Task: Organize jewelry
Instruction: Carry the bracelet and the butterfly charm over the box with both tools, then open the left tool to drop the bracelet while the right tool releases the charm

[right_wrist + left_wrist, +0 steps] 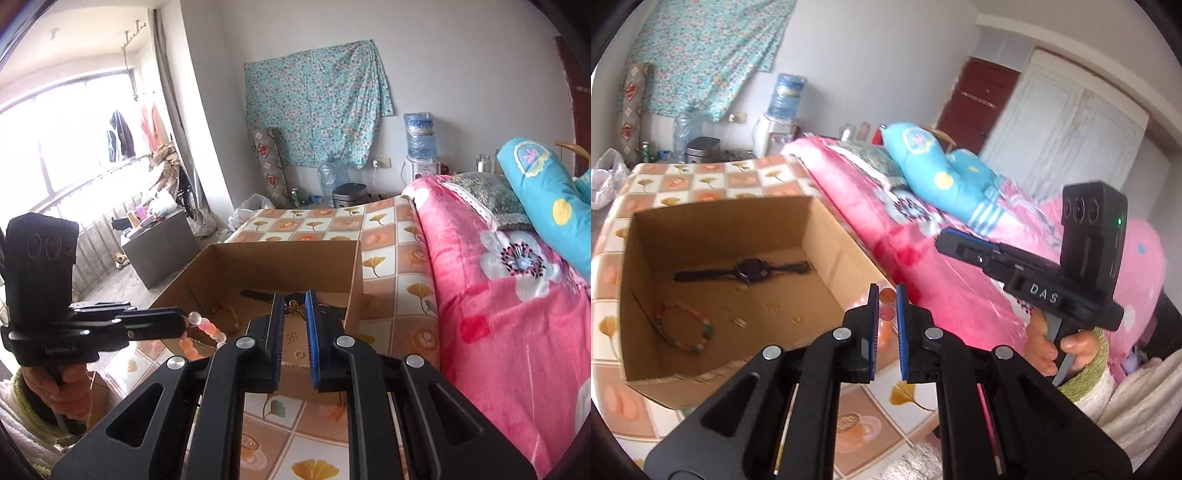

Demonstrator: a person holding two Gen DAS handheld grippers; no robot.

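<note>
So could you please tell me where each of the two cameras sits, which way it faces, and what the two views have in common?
Left wrist: sits on the left gripper, which pinches a pink bead bracelet; looks down over the cardboard box toward the bed; shows the right gripper and the hand holding it.
Right wrist: sits on the right gripper, which pinches a small gold flower piece; looks over the box toward the window; shows the left gripper and its hand.
Shared: box, watch, pink blanket, water dispenser.
</note>
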